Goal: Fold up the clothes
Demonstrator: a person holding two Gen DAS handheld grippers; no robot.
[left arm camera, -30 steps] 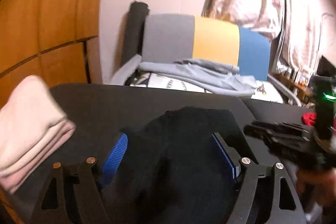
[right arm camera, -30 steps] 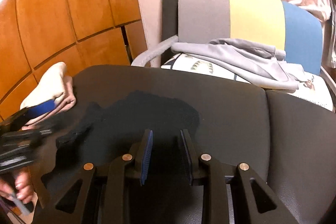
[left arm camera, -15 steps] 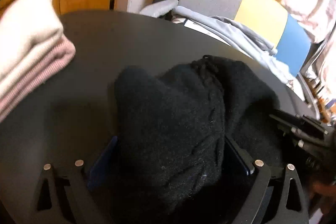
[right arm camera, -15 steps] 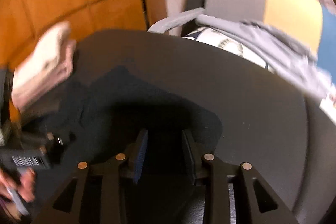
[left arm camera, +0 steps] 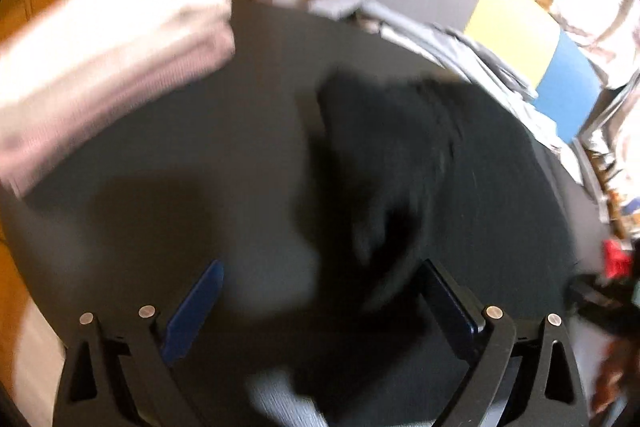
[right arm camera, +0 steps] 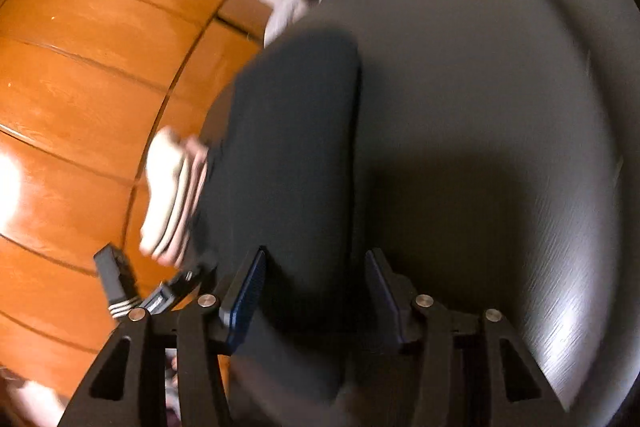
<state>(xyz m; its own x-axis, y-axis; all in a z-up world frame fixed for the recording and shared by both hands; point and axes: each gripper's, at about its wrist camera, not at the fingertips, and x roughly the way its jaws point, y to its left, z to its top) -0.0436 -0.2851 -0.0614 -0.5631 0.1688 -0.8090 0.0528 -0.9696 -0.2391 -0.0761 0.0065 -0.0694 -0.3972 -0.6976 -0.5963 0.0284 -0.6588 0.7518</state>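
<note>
A black garment (left arm camera: 400,167) lies bunched on the dark table (left arm camera: 180,167), blurred by motion. My left gripper (left arm camera: 320,307) stands wide open low over it; the cloth runs along its right pad and bare table shows by the left pad. In the right wrist view the black garment (right arm camera: 296,147) is a long folded strip running away from the right gripper (right arm camera: 316,295). Those jaws are opening, and the near end of the strip lies between them, with a gap beside the right pad. The left gripper (right arm camera: 120,283) shows at the table's left edge.
A folded cream and pink stack (left arm camera: 108,47) sits at the table's far left, also seen as the stack (right arm camera: 172,195). Behind the table stands a grey, yellow and blue chair (left arm camera: 512,27) with a grey garment (left arm camera: 460,47) draped on it. Wooden panels (right arm camera: 80,67) line the left side.
The left jaws spread wider and no longer grip the black garment, which sank onto the table. The right gripper rolled, dropped toward the table and widened around the folded strip.
</note>
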